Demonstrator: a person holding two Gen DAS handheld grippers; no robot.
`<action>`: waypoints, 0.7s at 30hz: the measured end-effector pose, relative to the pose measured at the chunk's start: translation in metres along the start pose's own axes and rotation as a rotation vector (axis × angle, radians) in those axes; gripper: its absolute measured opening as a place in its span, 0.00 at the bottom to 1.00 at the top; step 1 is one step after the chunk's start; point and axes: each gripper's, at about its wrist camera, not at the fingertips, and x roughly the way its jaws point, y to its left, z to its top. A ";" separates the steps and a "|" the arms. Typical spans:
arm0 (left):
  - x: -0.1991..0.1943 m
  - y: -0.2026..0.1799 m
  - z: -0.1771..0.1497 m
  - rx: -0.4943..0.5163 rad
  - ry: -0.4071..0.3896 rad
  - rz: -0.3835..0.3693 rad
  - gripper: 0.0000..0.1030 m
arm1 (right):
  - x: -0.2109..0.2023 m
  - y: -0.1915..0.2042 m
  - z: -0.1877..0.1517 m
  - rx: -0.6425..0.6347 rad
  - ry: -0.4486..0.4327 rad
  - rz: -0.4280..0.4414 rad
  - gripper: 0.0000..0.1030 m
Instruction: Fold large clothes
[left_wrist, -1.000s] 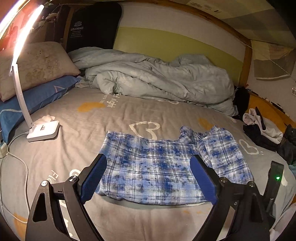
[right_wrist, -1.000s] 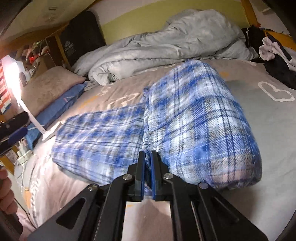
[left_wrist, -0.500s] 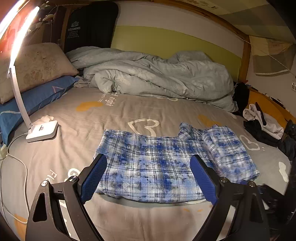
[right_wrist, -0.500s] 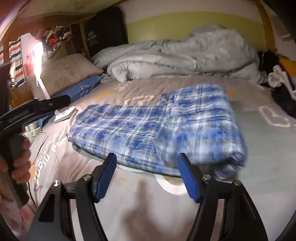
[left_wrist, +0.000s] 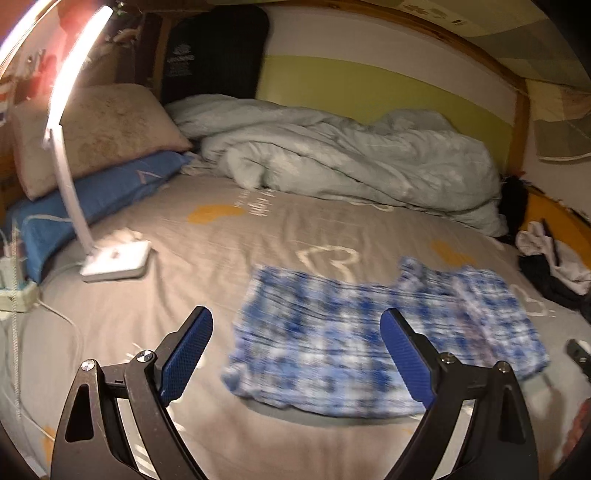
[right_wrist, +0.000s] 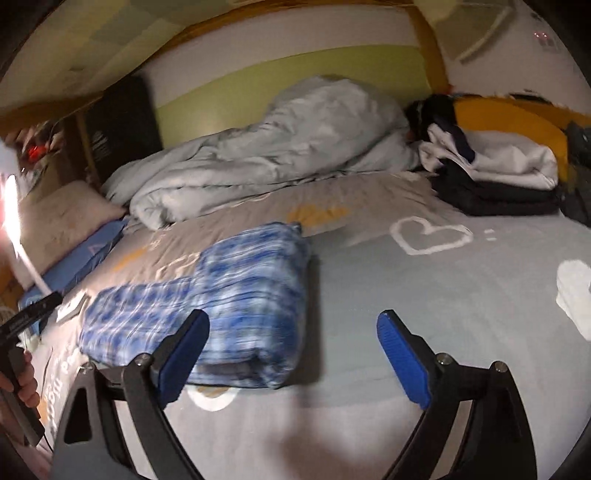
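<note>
Grey bed sheet (left_wrist: 280, 236) printed with white hearts and orange patches, filling both views. Rumpled pale duvet (left_wrist: 351, 158) heaped along the far side against a green-and-white wall. Beige pillow (left_wrist: 99, 129) stacked on blue pillow (left_wrist: 92, 199) at the left end. Pile of dark and white clothes (right_wrist: 495, 173) at the right end, well apart from the work. Blue plaid garment (left_wrist: 354, 343) flat mid-bed, its right part folded over into a thicker double layer (right_wrist: 258, 291); blurred in both views. Lit white desk lamp (left_wrist: 114, 258) standing on the sheet left of the garment, near the pillows. Left gripper (left_wrist: 295, 354) spread wide above the garment's near edge, nothing pinched. Right gripper (right_wrist: 291, 354) just opened, jaws wide apart, clear of the cloth, folded end beside its left finger (right_wrist: 184, 350). Hand (right_wrist: 26, 380) on the left tool's handle at the frame edge.
</note>
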 end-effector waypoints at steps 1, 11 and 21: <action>0.002 0.006 0.001 -0.013 0.003 0.015 0.90 | -0.001 -0.003 -0.001 0.005 -0.003 -0.005 0.90; 0.052 0.058 -0.007 -0.197 0.167 0.045 0.92 | 0.005 0.004 -0.007 -0.034 0.010 0.015 0.93; 0.091 0.053 -0.031 -0.250 0.331 -0.092 0.89 | 0.065 0.012 -0.006 0.043 0.167 0.140 0.51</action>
